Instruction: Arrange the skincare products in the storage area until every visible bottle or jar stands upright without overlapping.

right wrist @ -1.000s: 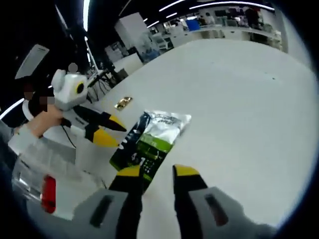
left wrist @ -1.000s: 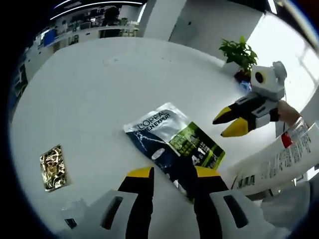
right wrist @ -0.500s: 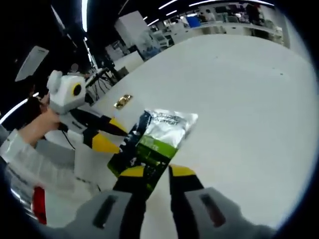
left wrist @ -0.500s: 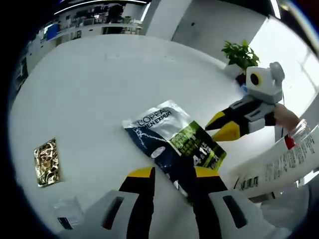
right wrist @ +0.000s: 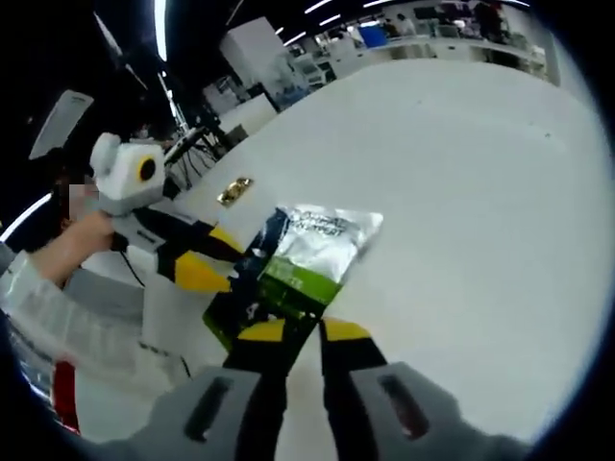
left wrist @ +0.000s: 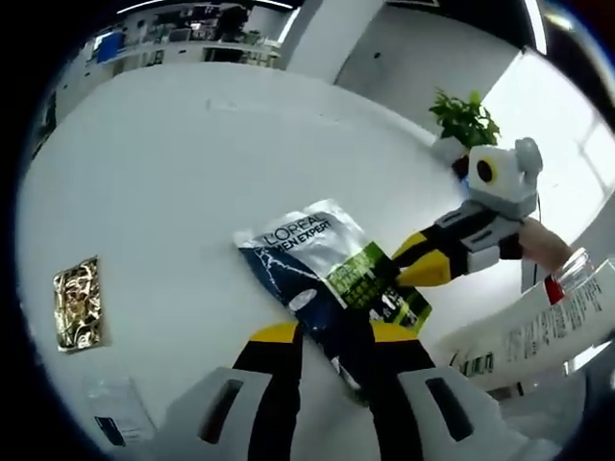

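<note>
The L'Oréal sachet [left wrist: 332,279] lies flat on the white bench [left wrist: 173,163], straight ahead of your left gripper [left wrist: 332,336], whose yellow-tipped jaws sit over its near dark corner; they stand narrow, but you cannot tell from here whether they actually pinch the foil. In the right gripper view the same sachet [right wrist: 298,269] reaches down to your right gripper [right wrist: 303,331], and its green end runs in between the two jaws, which have drawn closer together over the last second and now look nearly closed on that edge (a grip is likely, though contact itself is hidden). From the left gripper view, your right gripper [left wrist: 418,259] has slid in from the right and now overlaps the sachet's green end, where a second ago it hung clear of it. That means both ends are now being addressed, so the step in hand is probably lifting or turning the sachet to stand it up. Off to the left of your left gripper lies a small gold packet [left wrist: 77,303], apart from the sachet, and nearer still a clear-wrapped card [left wrist: 115,418]. A printed white tube [left wrist: 548,322] crosses at the right, in front of the potted plant [left wrist: 466,120].
</note>
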`<state>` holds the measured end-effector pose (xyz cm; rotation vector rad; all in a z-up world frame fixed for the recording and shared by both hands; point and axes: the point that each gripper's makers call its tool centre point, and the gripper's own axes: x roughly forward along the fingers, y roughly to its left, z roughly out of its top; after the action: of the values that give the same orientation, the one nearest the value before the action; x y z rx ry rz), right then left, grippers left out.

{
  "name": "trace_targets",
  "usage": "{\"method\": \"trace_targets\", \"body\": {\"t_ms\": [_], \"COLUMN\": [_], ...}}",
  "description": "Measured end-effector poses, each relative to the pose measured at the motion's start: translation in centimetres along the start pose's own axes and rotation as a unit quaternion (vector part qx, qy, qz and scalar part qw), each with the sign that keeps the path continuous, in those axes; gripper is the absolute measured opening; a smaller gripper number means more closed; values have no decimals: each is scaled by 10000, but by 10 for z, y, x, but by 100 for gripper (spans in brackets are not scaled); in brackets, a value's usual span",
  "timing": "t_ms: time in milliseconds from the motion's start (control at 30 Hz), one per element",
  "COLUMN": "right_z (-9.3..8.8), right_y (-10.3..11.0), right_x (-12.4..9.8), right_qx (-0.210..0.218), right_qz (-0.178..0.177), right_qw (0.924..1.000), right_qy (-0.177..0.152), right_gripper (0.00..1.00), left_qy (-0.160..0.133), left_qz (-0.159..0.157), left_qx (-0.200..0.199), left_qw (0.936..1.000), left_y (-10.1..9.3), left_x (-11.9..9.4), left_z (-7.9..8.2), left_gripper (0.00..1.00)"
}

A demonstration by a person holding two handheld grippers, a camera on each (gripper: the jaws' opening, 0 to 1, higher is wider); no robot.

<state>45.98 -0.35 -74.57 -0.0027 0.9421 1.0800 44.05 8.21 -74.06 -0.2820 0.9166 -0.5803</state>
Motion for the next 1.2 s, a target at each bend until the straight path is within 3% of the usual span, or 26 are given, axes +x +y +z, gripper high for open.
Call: {"method": "trace_targets", "body": {"t_ms": [267, 567, 733, 933, 1100, 1200], "right_z": [2, 3, 1, 0, 0, 0], "right_y": [-6, -1, -1, -1, 1, 3], "right_x": [4, 3, 4, 4, 4, 4], "right_qx": [139, 946, 1099, 1253, 1332, 1310], "right_qz": [21, 288, 352, 413, 435, 426], "right_qw": [9999, 9943, 9922, 9897, 9884, 9888], "right_qy": [-34, -392, -464, -548, -587, -574], "right_gripper": [9, 4, 3, 2, 2, 2], "left_qy": [-179, -519, -513, -860, -946, -831], "left_qz": [-177, -507, -654, -965, -1108, -1046], "left_qx": [-376, -1046, -1006, -1275, -1185, -1109], "left_qw": [9990, 9919, 9914, 9834, 9822, 9848], "left_y": [1, -3, -8, -14, -21, -22], "left_x": [-1, -4, -9, -19, -20, -14], "left_z": [2, 2, -1, 12, 23, 20], "left_gripper": [22, 23, 23, 15, 19, 25]}}
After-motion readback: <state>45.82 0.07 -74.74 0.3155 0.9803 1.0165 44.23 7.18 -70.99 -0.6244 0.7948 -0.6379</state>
